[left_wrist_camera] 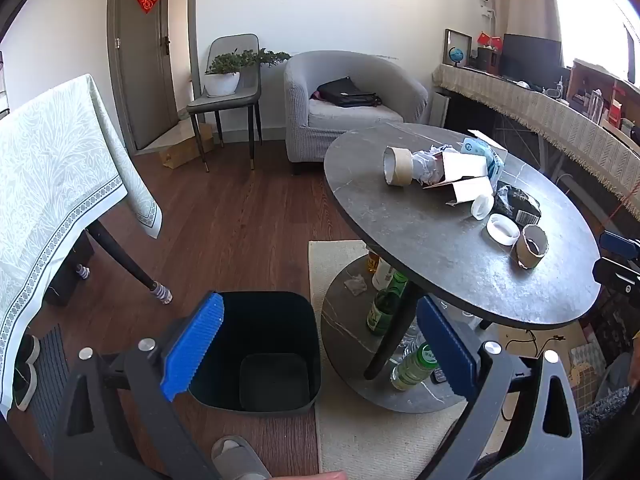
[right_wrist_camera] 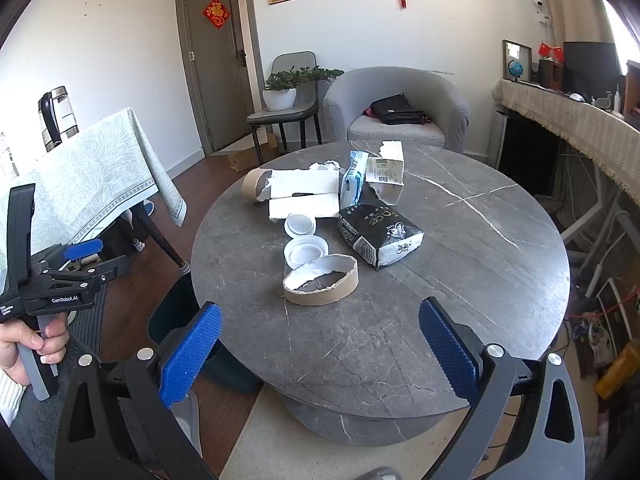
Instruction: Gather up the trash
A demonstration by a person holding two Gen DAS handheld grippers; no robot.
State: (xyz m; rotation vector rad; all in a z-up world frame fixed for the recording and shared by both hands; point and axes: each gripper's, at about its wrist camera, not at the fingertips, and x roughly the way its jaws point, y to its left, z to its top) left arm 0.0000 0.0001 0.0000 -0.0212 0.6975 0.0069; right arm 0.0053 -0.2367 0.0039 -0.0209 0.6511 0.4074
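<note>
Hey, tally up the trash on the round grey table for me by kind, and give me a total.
Cardboard tape rings: 2
White plastic lids: 2
White cardboard boxes: 2
Black packet: 1
Blue and white packet: 1
Crumpled paper: 1
Total: 9

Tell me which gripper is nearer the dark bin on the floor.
Left. The left gripper hangs open right above the bin. The right gripper hangs open over the round table, with the bin off to its left.
</note>
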